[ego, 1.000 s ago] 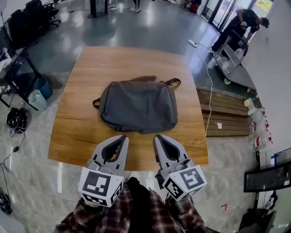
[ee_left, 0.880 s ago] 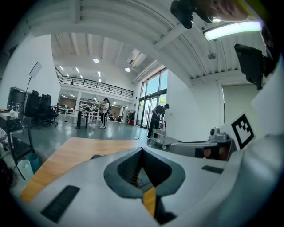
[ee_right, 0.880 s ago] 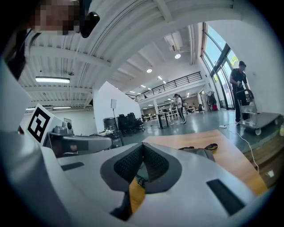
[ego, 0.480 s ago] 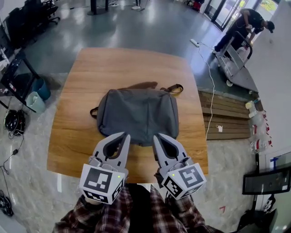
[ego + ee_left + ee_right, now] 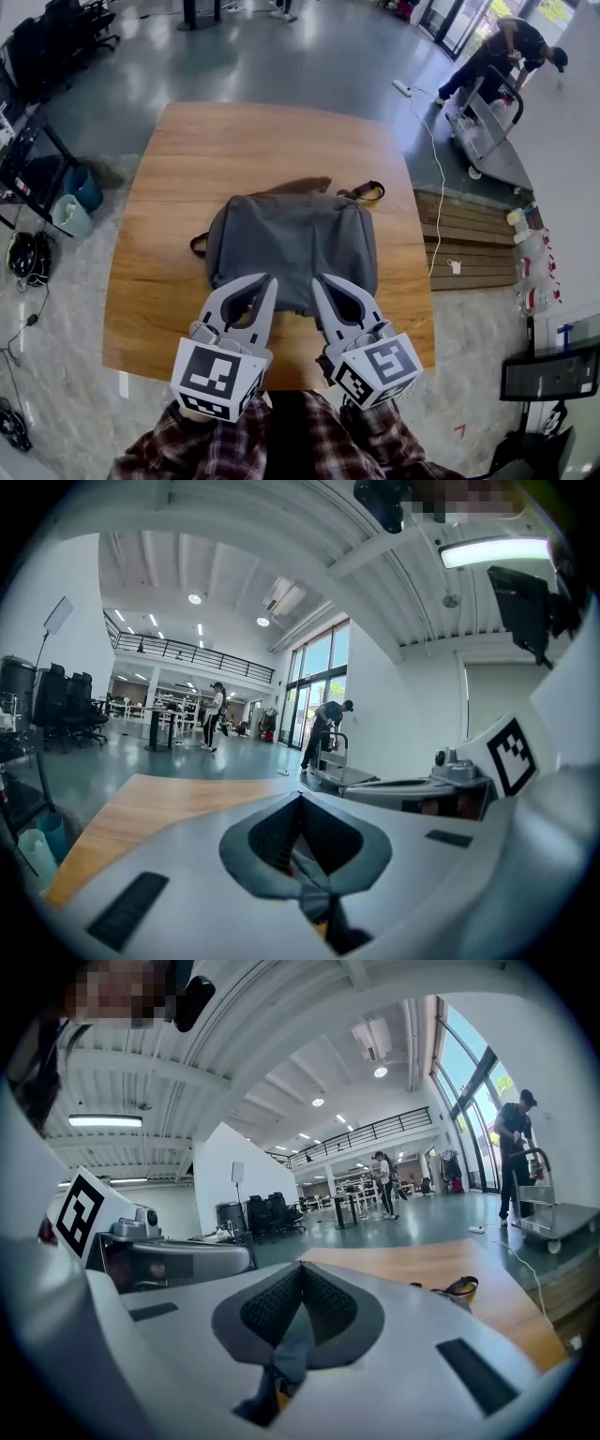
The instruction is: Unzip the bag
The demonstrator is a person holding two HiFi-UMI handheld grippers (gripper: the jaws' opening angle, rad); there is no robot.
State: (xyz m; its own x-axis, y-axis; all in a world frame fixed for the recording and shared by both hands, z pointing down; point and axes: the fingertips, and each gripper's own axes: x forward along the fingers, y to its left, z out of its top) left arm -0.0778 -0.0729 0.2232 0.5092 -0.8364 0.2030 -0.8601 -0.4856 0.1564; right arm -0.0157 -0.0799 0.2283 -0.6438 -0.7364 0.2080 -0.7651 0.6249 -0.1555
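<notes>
Risk: left gripper (image 5: 265,286) and right gripper (image 5: 320,283), jaws together and empty at 6 o'clock of bag (image 5: 295,239), may just shove it.

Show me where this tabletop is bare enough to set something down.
Widest: the far half of the table, beyond the bag and strap. Narrower strips flank the bag left and right. Crowded: the near edge, where left gripper and right gripper overlap the bag.

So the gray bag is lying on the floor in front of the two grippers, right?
Not quite. The gray bag lies on the wooden table, not on the floor, as the head view shows. The rest is right: it is just in front of the left gripper and the right gripper.
</notes>
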